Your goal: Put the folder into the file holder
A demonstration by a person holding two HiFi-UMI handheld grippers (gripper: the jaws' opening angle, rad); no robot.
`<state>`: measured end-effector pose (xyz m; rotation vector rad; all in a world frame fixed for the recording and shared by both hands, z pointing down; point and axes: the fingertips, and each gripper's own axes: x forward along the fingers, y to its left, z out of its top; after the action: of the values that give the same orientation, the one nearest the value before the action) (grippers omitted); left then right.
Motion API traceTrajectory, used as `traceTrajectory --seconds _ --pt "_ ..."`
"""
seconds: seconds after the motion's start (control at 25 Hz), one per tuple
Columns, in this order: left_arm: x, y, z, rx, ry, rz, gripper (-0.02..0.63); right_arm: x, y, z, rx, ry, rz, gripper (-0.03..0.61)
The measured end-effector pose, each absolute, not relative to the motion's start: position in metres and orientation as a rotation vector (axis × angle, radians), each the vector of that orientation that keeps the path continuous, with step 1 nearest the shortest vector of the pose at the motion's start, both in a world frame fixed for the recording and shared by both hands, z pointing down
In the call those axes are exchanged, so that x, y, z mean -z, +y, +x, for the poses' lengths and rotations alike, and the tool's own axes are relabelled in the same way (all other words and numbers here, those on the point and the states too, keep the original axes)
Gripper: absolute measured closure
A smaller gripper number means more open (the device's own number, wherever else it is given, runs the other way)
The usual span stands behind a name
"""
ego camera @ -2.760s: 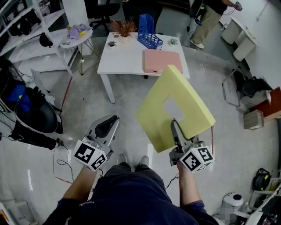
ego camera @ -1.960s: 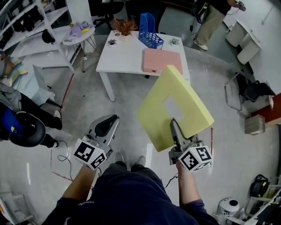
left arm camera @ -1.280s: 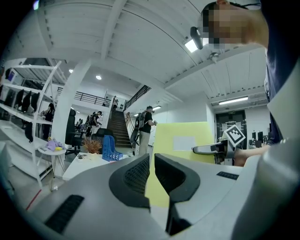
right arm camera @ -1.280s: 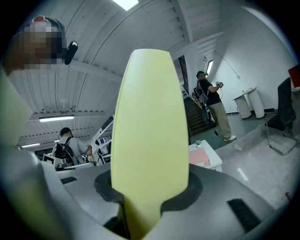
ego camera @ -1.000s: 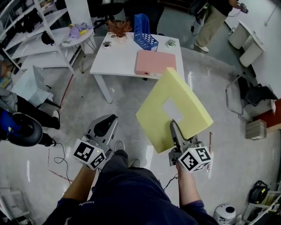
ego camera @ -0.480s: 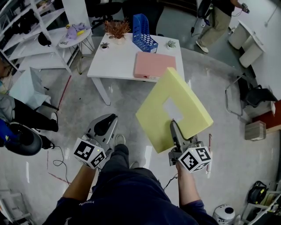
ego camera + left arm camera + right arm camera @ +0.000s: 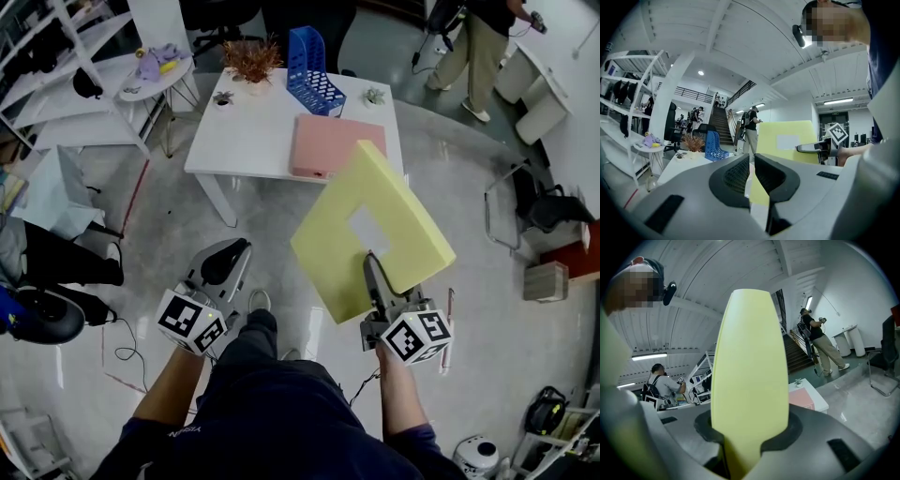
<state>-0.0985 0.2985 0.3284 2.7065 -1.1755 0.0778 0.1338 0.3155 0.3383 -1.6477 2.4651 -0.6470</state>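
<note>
A thick yellow folder stands tilted in the air, with my right gripper shut on its lower edge. In the right gripper view the folder fills the space between both jaws. The blue mesh file holder stands at the far edge of a white table, beside a flat pink folder. My left gripper hangs over the floor, left of the yellow folder, shut and holding nothing. Its own view shows the file holder far ahead and the yellow folder to the right.
A dried plant and small pots sit on the table by the file holder. A round side table and white shelves stand to the left. A person walks at the back right. A chair is at the right.
The view has shifted as the wearer steps toward the white table, a foot now forward. Both grippers keep their pose, and the yellow folder stays gripped. People in the background have moved.
</note>
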Motion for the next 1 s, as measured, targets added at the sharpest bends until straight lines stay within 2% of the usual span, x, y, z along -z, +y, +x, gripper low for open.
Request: traceTrajectory --seconds 1.0 --pt "-0.338 0.118 -0.165 -0.065 -1.066 2.717 0.558 -0.340 0.152 0.063 0.680 2.421 -1.748 0.411"
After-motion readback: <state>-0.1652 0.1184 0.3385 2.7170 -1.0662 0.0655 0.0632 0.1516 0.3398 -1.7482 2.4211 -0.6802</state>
